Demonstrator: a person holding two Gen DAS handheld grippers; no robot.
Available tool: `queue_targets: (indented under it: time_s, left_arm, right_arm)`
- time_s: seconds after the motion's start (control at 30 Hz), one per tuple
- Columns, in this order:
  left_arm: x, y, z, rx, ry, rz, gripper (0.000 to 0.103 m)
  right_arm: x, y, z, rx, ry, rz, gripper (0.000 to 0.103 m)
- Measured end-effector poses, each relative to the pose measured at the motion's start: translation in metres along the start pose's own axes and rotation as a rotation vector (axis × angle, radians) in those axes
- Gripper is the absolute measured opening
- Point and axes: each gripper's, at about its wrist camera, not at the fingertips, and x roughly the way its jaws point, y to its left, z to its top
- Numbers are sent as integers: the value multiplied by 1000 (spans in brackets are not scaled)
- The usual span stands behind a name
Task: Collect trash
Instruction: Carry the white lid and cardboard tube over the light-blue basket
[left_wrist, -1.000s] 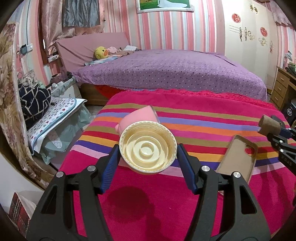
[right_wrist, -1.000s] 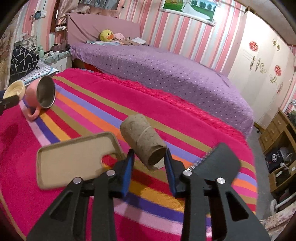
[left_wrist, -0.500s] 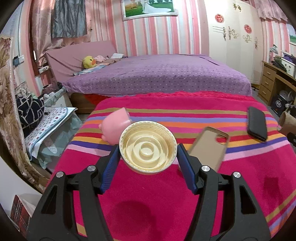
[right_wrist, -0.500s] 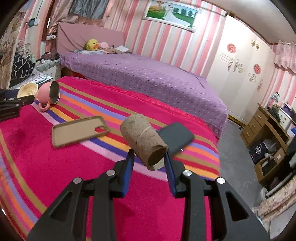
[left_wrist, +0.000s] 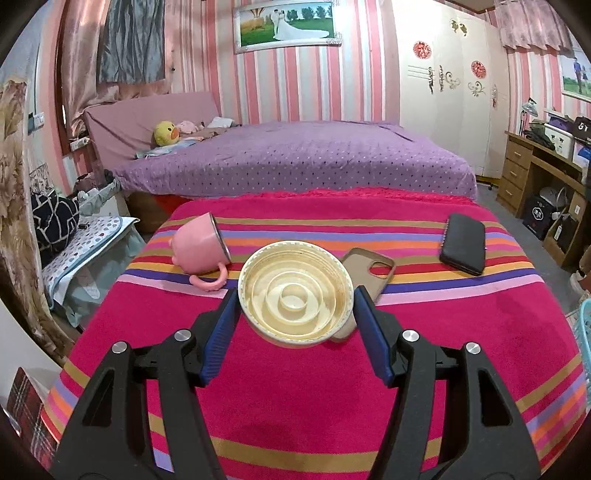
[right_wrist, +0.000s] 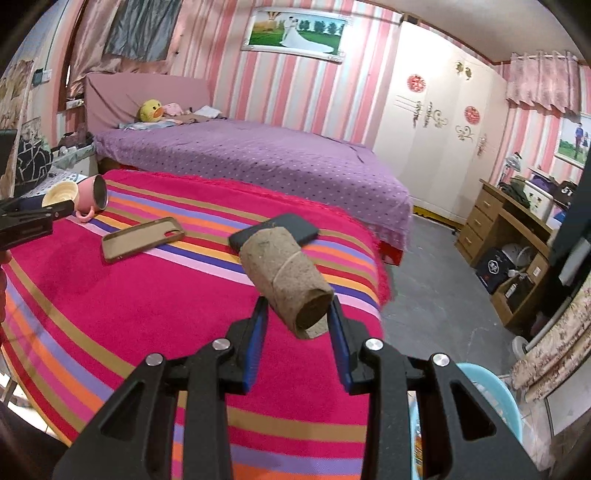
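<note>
My left gripper (left_wrist: 295, 314) is shut on a cream plastic lid (left_wrist: 294, 293), held above the striped cloth, its ribbed inside facing the camera. The lid also shows at the far left of the right wrist view (right_wrist: 61, 194), in the left gripper (right_wrist: 44, 210). My right gripper (right_wrist: 297, 321) is shut on a brown cardboard tube (right_wrist: 286, 278), held above the cloth's right part. A light blue bin rim (right_wrist: 487, 391) shows below right of the right gripper, and at the right edge of the left wrist view (left_wrist: 583, 321).
On the striped cloth (left_wrist: 295, 406) lie a tipped pink mug (left_wrist: 199, 249), a tan phone case (left_wrist: 369, 271) and a black phone (left_wrist: 463, 249). A purple bed (left_wrist: 295, 166) stands behind. A wooden desk (right_wrist: 517, 236) stands right across grey floor.
Both grippers have pulled back and risen from the cloth, each holding its object. The black phone and more of the floor and the blue bin have come into view.
</note>
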Motion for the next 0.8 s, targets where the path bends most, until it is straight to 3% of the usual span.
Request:
queue_targets:
  time_s: [0.3, 0.8]
  left_arm:
    - [-12, -32, -5, 2, -15, 6, 61]
    - [-31, -119, -6, 57, -54, -75, 61]
  right_arm:
    - [-13, -31, -16, 24, 0, -22, 33]
    - [-26, -97, -37, 120, 1, -114, 33]
